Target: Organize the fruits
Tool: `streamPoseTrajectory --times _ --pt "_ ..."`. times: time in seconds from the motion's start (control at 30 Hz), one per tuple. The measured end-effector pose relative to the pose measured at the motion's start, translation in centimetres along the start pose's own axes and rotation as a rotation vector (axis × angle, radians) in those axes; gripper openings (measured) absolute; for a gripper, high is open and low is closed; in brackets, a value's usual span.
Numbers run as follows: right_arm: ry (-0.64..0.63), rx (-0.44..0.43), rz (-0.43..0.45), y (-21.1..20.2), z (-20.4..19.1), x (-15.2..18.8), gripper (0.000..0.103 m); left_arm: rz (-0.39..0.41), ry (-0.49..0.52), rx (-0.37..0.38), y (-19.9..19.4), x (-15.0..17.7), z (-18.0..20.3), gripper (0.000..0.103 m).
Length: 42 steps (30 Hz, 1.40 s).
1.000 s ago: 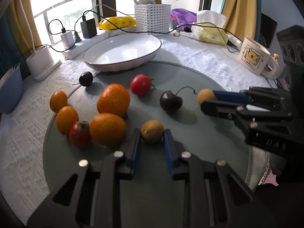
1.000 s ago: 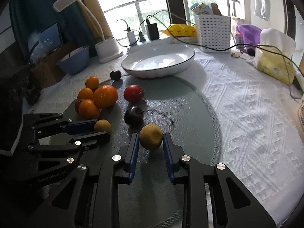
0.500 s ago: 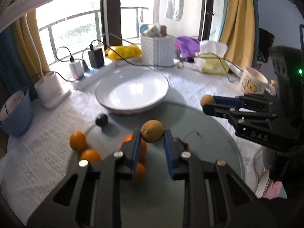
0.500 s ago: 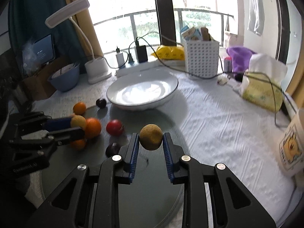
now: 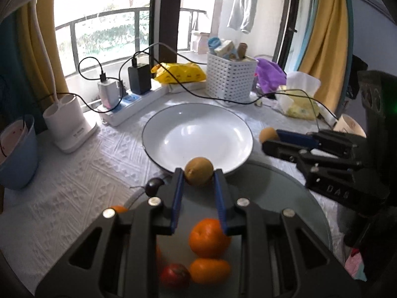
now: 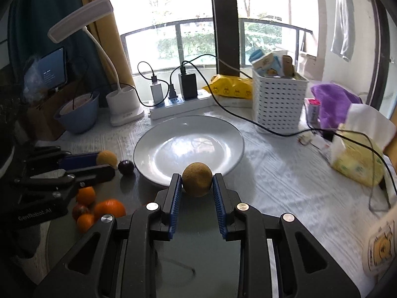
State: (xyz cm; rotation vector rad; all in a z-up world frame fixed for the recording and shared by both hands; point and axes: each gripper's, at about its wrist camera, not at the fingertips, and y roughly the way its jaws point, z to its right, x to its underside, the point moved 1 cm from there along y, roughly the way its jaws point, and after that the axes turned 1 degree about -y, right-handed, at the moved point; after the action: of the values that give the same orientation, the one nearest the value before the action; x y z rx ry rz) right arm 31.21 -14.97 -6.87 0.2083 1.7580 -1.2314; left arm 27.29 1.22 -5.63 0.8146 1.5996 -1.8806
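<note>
From the left wrist view, the left gripper pinches a small brownish fruit between its blue pads, held in the air just short of the near rim of the white plate ahead. To its right the right gripper comes in, its own brown fruit at the tips beside the plate's right edge. Below the fingers lie an orange, a smaller orange fruit and a red fruit; a dark cherry sits just to the left on the grey mat.

From the right wrist view, the right gripper is clamped on its fruit, hovering at the plate rim straight ahead. The left gripper and its load are off to the left, near the cherry.

The risks, as I judge them: both fruits are round and held only at the fingertips, so a slack grip could let one roll out short of the plate. Released at the rim (not the centre), a fruit may bounce or roll back onto the mat. Both grippers converge on the same plate and could knock each other. A black cable trails just right of the plate and might snag.
</note>
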Motion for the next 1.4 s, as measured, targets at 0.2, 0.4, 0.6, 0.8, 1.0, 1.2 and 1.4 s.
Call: streamPoseTrajectory --times 0.2,0.4,0.6,0.8,1.0,1.2,1.4 --pt "-0.005 -0.017 -0.041 3.1 -0.3 -1.1 0.028 -0.014 -0.028 -0.003 1.9 -1.3 -1.4 0.025" --pt "0.015 -0.005 -0.065 5.2 0.1 -2.0 0.028 -0.041 -0.047 0.005 3.8 -2.2 -2.4 0.026" --pt "0.036 0.021 -0.046 5.2 0.9 -2.6 0.042 -0.012 -0.02 0.0 3.5 -2.7 -2.4 0.045" --pt "0.053 0.041 -0.033 3.9 1.1 -2.3 0.043 0.013 -0.051 0.002 2.0 -2.4 -2.9 0.048" --pt "0.065 0.052 -0.024 1.9 0.6 -1.7 0.043 0.034 -0.062 -0.005 -0.2 -1.4 -2.8 0.048" --pt "0.062 0.056 -0.013 -0.2 -0.4 -0.9 0.043 0.055 -0.064 -0.013 -2.5 0.0 -2.5 0.049" --pt "0.052 0.055 -0.012 -1.7 -1.5 0.0 0.043 0.072 -0.066 -0.018 -4.6 1.4 -2.4 0.049"
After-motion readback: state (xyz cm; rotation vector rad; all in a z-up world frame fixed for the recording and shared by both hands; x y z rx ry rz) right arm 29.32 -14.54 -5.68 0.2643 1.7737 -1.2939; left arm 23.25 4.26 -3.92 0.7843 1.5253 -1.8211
